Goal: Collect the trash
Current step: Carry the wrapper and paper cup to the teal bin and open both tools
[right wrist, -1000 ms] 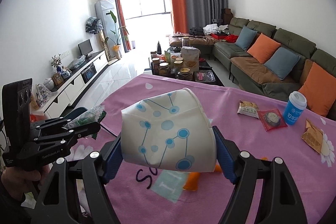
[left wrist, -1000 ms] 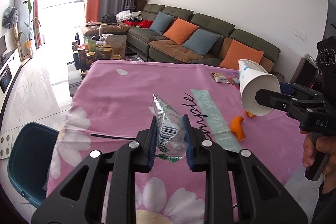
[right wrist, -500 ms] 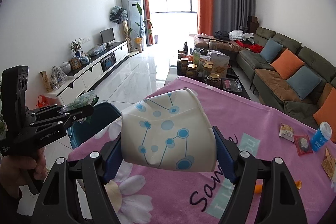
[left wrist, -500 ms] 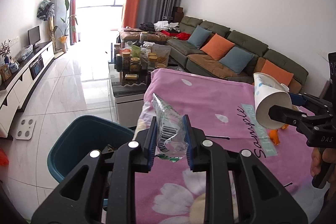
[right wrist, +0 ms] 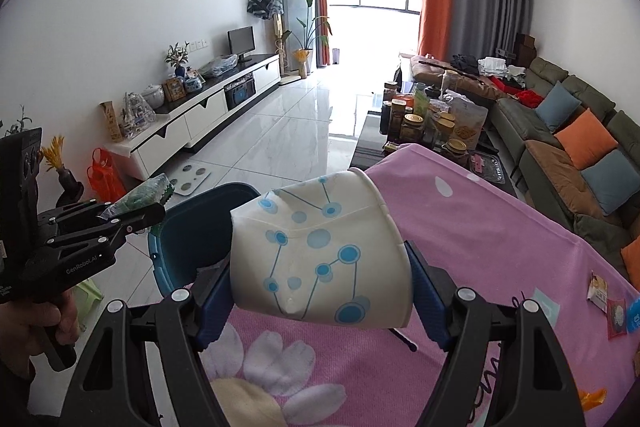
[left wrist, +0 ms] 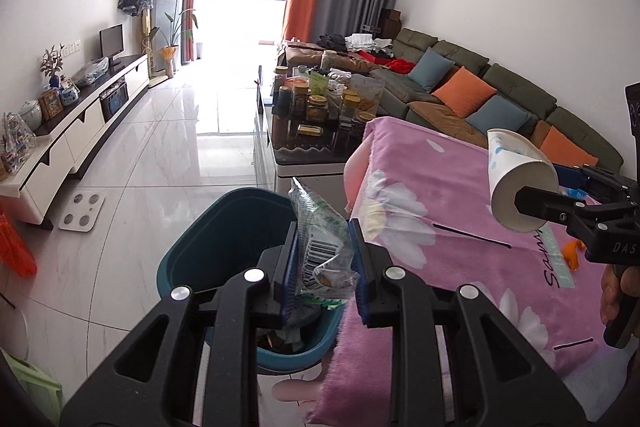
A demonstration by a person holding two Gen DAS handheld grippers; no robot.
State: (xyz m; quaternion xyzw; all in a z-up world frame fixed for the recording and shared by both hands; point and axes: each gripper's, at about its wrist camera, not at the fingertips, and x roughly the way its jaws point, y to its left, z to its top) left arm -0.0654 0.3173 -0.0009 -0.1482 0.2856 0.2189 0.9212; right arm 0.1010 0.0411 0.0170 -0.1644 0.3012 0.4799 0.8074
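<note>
My left gripper (left wrist: 322, 267) is shut on a clear plastic snack wrapper (left wrist: 320, 243) with a barcode and holds it over the teal trash bin (left wrist: 224, 227), which stands on the floor at the table's left edge. The bin (right wrist: 192, 227) holds some trash at its bottom. My right gripper (right wrist: 320, 275) is shut on a crushed white paper cup (right wrist: 320, 255) with blue dots, held above the pink tablecloth (right wrist: 500, 235) near the bin. The cup (left wrist: 520, 187) and the right gripper also show in the left wrist view; the left gripper (right wrist: 132, 215) shows in the right wrist view.
Snack packets (right wrist: 600, 287) and an orange scrap (left wrist: 572, 255) lie on the table. A coffee table with jars (left wrist: 320, 107) stands beyond it, a green sofa (left wrist: 480, 87) to the right, a white TV unit (left wrist: 80, 131) to the left. A scale (left wrist: 82, 211) lies on the tiled floor.
Both grippers have swung left from over the table toward the bin, each keeping its hold. The wrapper now hangs over the bin's opening.
</note>
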